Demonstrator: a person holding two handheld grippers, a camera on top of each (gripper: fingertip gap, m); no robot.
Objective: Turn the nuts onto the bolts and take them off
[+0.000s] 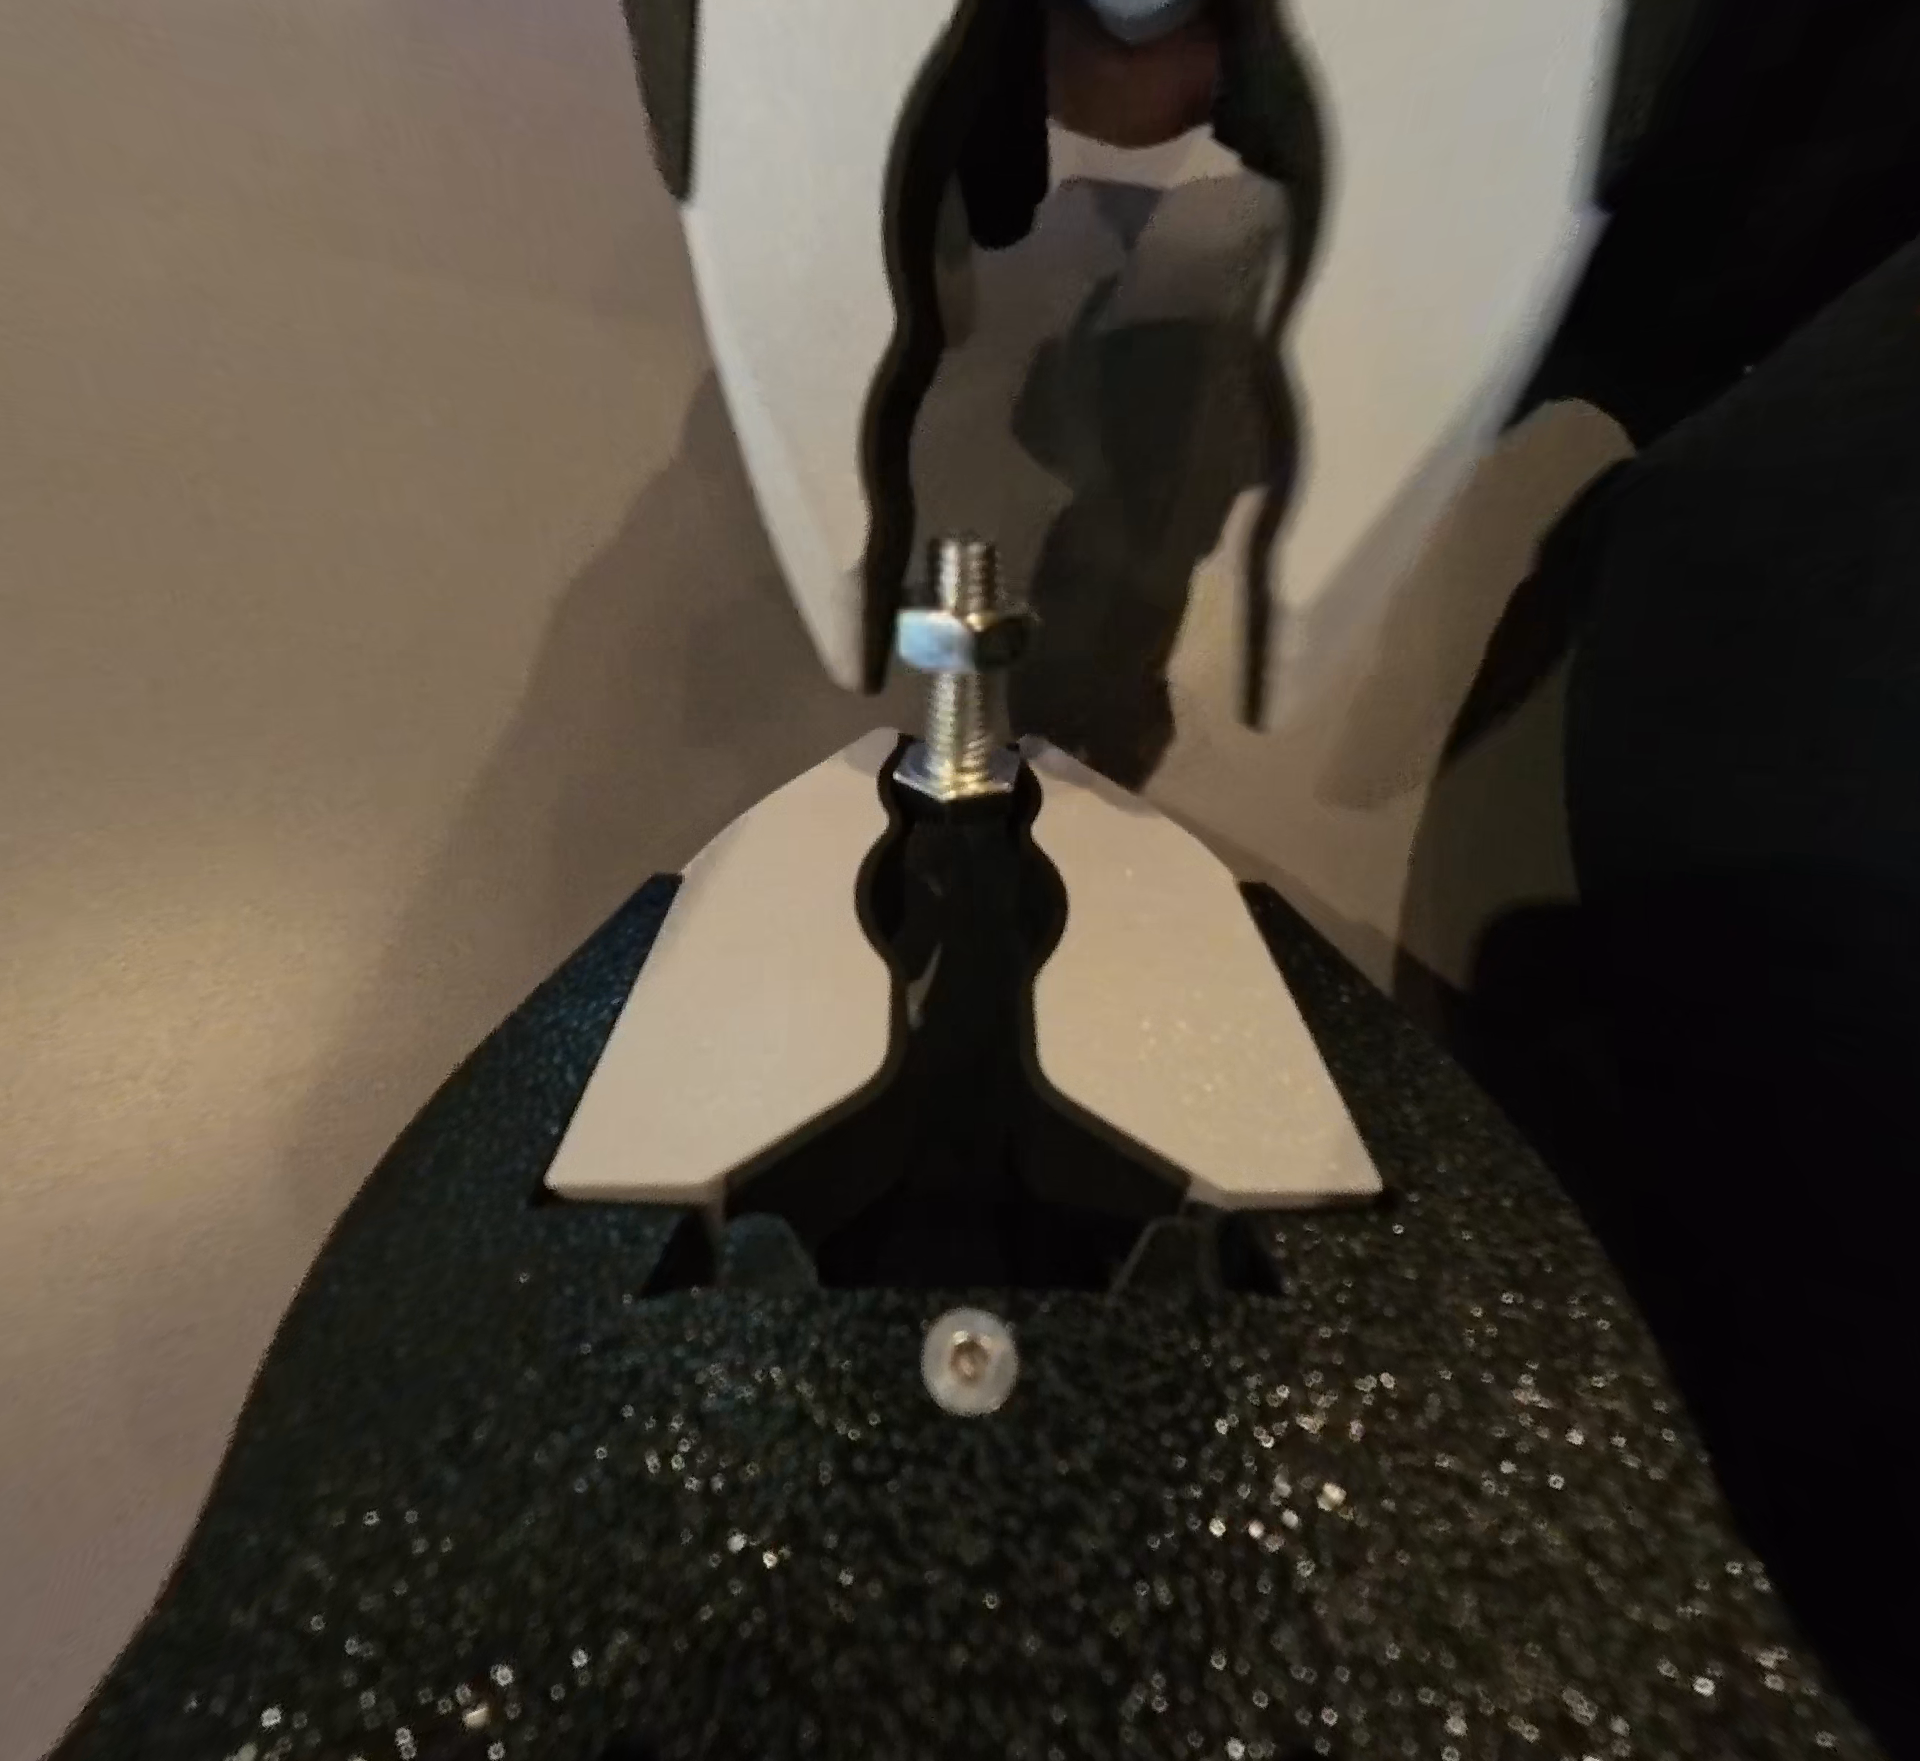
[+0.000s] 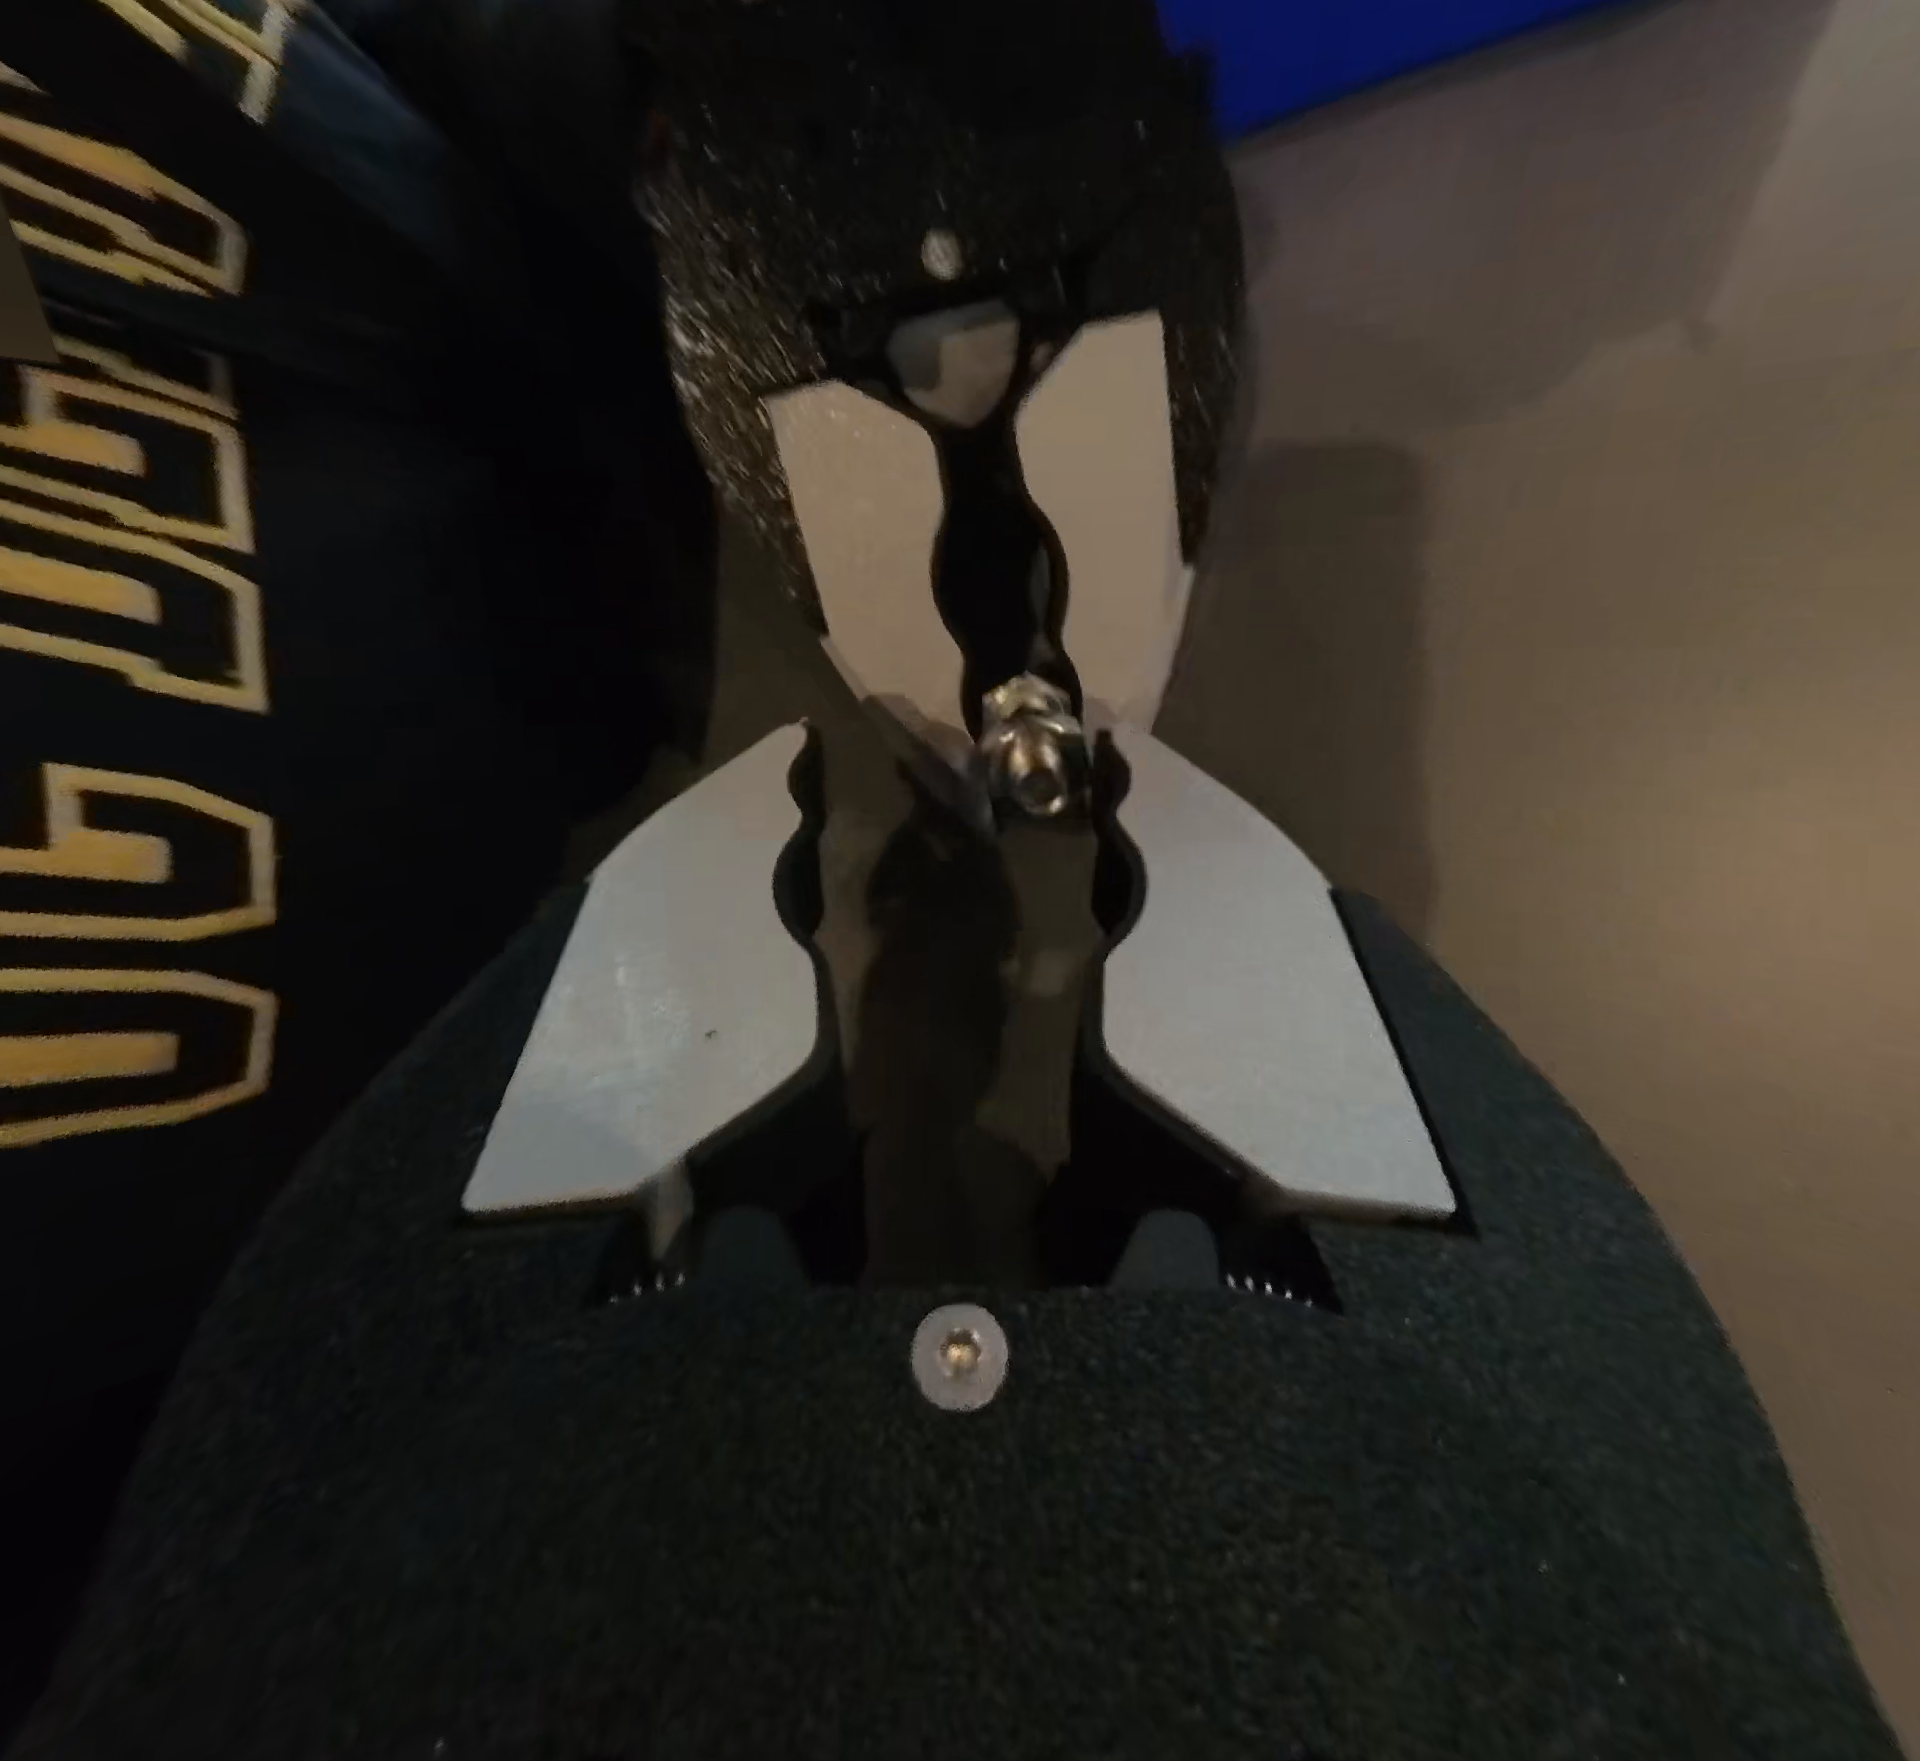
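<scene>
1. The bolt [image 1: 961,672] stands upright at the tip of the left tool [image 1: 961,755], its head end pinched between the two nearly closed fingers. A nut [image 1: 961,639] sits partway down the thread, with bare thread above and below it. A second hex piece [image 1: 961,771], a nut or the bolt's head, lies right at the fingertips.

2. The right tool [image 1: 1070,662] comes in from opposite, tip to tip. It is parted wide; one finger [image 1: 821,485] touches or nearly touches the nut's side, and the other stands clear. It holds nothing. In the right wrist view the bolt [image 2: 1029,755] lies just inside that tool's right finger, off-centre in the gap.

3. Risks, as I judge them:
   - Closing off-centre could push the bolt sideways and tilt it out of the left tool's shallow pinch.
   - The nut's flats are small, so the fingers could slip off and turn nothing.
   - Twisting the nut may spin the whole bolt if the left grip is weak.
   - A dropped bolt would fall to the beige surface [image 1: 312,568] below.

4. Pose: the tools face each other in line, held above the surface, close to a person's dark garment [image 2: 156,568].
</scene>
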